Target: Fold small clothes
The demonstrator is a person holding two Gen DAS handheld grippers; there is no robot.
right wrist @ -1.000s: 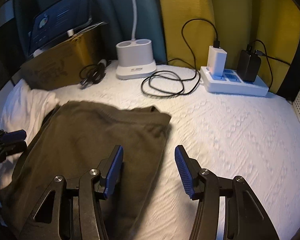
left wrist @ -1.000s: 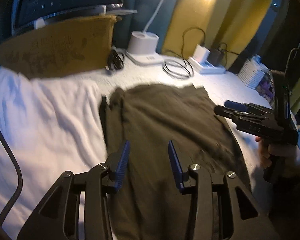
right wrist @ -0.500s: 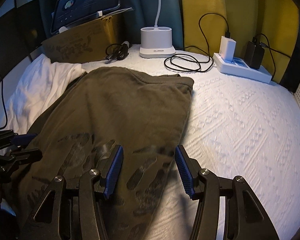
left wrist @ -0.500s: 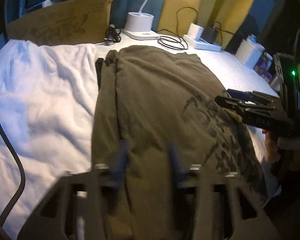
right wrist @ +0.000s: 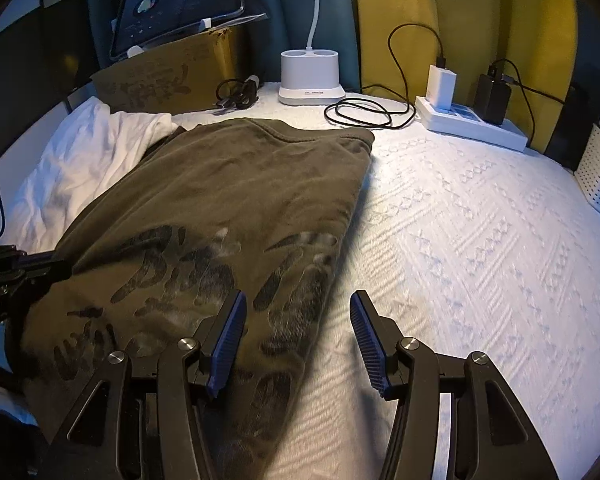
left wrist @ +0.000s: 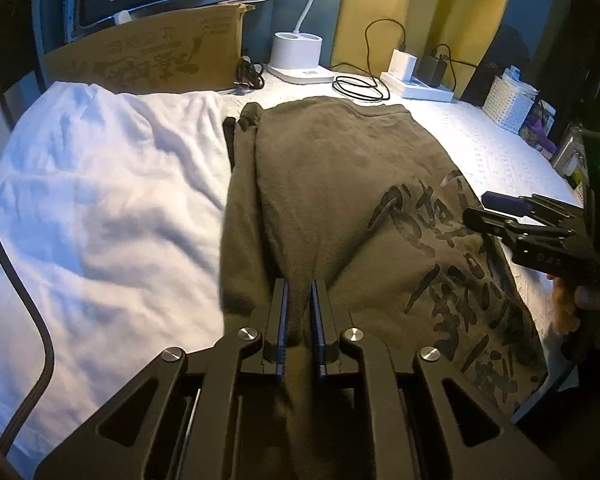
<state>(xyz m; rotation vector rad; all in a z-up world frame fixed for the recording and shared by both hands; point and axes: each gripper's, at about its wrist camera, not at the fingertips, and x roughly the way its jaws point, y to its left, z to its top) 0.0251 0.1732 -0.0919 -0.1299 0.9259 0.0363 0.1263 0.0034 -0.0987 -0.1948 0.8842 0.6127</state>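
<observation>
One olive shirt (left wrist: 332,200) with dark lettering lies flat on the white-covered bench (right wrist: 480,240), beside a white cloth (left wrist: 100,200). The left gripper (left wrist: 299,288) has just been closing and pinches a raised fold of the shirt. The right gripper (right wrist: 298,312) hovers above the shirt's edge, fingers spread.

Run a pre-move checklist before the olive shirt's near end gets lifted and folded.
1. Left gripper pinching olive shirt: ok, its jaws have just been closing and a ridge of fabric is between the pads.
2. Right gripper gripping the shirt: not ok, jaws open, straddling its right edge.
3. Shirt flat with the print up: ok.
4. White garment off the shirt: ok, lies beside it.
5. Coiled black cable beyond the shirt's far edge: ok.
</observation>
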